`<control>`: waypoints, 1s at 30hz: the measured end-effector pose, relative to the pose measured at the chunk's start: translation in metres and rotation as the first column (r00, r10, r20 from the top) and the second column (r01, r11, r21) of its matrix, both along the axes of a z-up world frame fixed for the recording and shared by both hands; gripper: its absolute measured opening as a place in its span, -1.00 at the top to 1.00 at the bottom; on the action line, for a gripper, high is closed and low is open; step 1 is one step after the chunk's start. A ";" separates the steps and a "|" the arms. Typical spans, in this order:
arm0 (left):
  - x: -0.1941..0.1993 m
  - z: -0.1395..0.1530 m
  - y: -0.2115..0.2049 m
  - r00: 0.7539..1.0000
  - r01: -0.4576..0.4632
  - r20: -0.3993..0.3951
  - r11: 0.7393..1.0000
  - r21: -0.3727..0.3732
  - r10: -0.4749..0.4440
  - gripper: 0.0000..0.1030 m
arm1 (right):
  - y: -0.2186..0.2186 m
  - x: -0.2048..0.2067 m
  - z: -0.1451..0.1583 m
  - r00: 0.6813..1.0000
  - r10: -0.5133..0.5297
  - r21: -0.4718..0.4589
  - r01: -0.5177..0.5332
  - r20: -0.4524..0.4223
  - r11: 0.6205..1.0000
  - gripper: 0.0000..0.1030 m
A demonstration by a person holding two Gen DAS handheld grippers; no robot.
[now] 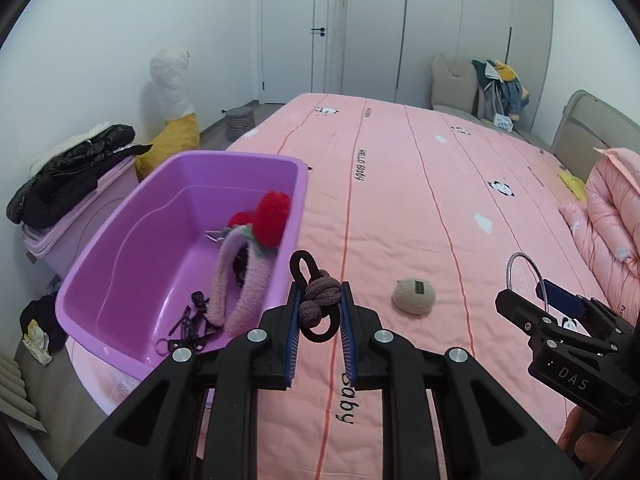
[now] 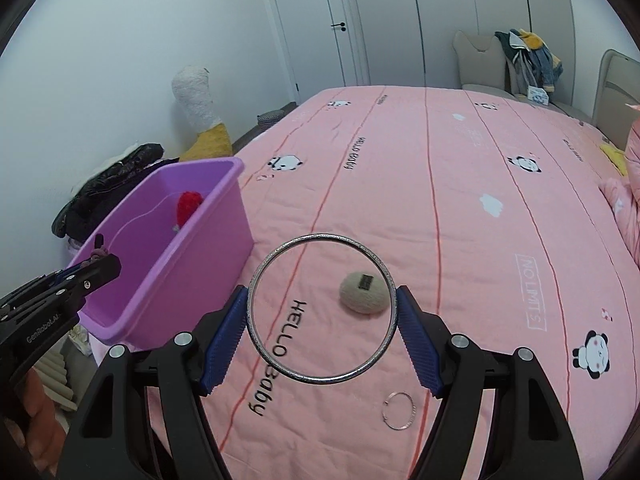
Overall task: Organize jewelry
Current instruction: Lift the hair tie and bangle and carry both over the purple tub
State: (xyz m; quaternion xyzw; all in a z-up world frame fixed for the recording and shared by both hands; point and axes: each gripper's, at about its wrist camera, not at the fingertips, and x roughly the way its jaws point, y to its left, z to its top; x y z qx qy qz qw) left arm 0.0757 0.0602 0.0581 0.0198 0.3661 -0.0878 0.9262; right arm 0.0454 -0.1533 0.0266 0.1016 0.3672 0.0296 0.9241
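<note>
One small ring (image 2: 399, 409) on bedspread (image 2: 460, 208): right wrist view only.

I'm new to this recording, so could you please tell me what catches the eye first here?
A large silver metal bangle is clamped between the right gripper's jaws above the pink panda-print bedspread. The left gripper pinches a knotted mauve-and-black hair tie beside the purple plastic tub, which holds a red-strawberry fuzzy headband.

Clearance: bedspread open ahead; bin wall obstructs at left.

Pink bedspread (image 2: 460, 208) lies bare through centre and upper right. Purple bin (image 2: 208, 248) blocks left of frame. A beige round piece (image 2: 364, 293) and small ring (image 2: 399, 409) lie in the lower centre.
</note>
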 end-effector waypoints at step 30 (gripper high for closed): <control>0.066 -0.036 0.173 0.914 -0.376 -0.154 0.926 0.017 0.374 0.65 | 0.208 0.156 -0.003 0.927 0.362 -0.063 -0.369 -0.100 0.927 -0.37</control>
